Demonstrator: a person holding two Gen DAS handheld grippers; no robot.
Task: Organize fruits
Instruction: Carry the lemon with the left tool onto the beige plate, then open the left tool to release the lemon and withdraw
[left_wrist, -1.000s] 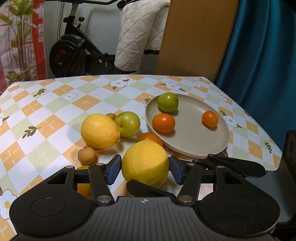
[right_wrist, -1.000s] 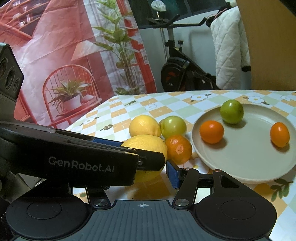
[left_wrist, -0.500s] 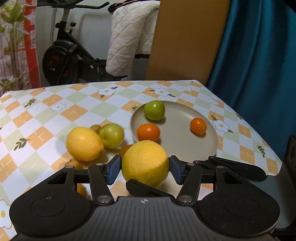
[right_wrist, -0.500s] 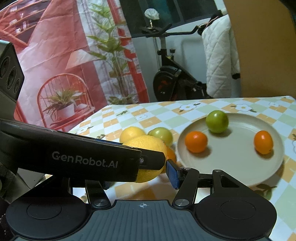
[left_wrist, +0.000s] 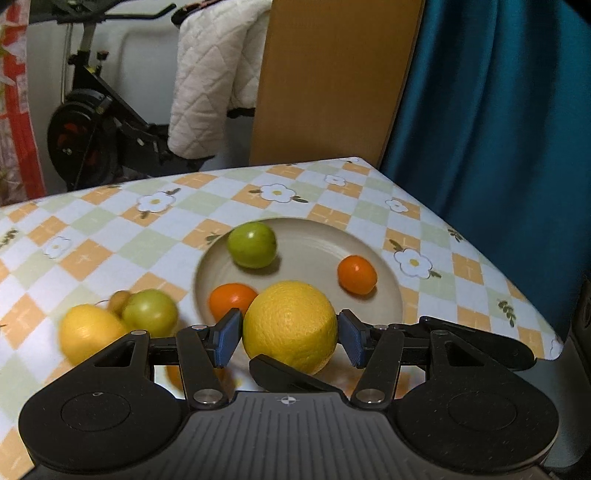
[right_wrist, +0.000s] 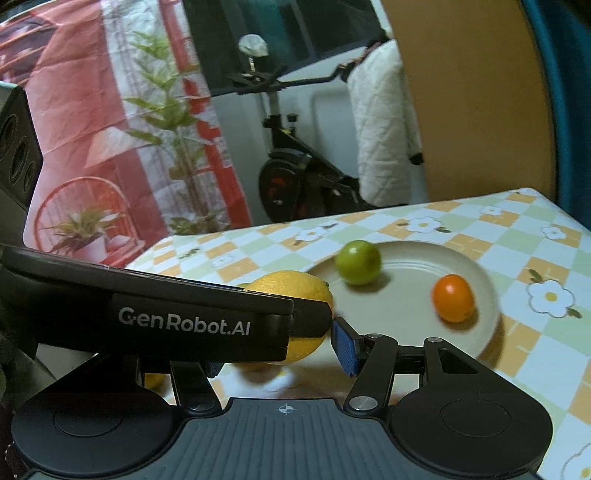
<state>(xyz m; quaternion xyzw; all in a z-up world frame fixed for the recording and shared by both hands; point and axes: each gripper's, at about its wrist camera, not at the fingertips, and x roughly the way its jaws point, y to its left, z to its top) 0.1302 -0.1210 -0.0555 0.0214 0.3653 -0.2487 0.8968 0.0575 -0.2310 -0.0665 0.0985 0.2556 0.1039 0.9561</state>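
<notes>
1. One table (left_wrist: 110, 236) with a checked, flowered cloth spreads ahead of both sets of jaws.
2. One beige plate (left_wrist: 384, 295) lies just ahead of the left jaws. In the right wrist view it is ahead and to the right of the right jaws.
3. There are two grippers. The left gripper (left_wrist: 289, 341) has its jaws at a middling width, and both blue pads (left_wrist: 229, 341) press the sides of one fruit. The right gripper (right_wrist: 279, 354) shows only its right-hand pad, which stands just beside the same fruit. The left gripper's body crosses in front of its other jaw, so I cannot tell whether the right one grips or merely flanks the fruit.
4. There are two yellow fruits. The large yellow fruit (left_wrist: 290, 325) sits between the left jaws, in front of the plate's near rim. The second yellow fruit (left_wrist: 88, 328) lies on the cloth, left of the left jaws.
5. There are two green fruits. One (left_wrist: 252, 244) is on the plate, ahead of the jaws. The other (left_wrist: 149, 312) is on the cloth, touching the second yellow fruit.
6. Two orange fruits are on the plate. One (left_wrist: 232, 301) is just beyond the left pad, and one (left_wrist: 356, 275) is ahead to the right.
7. One small brown fruit (left_wrist: 120, 299) is blurred, behind the off-plate green fruit.
</notes>
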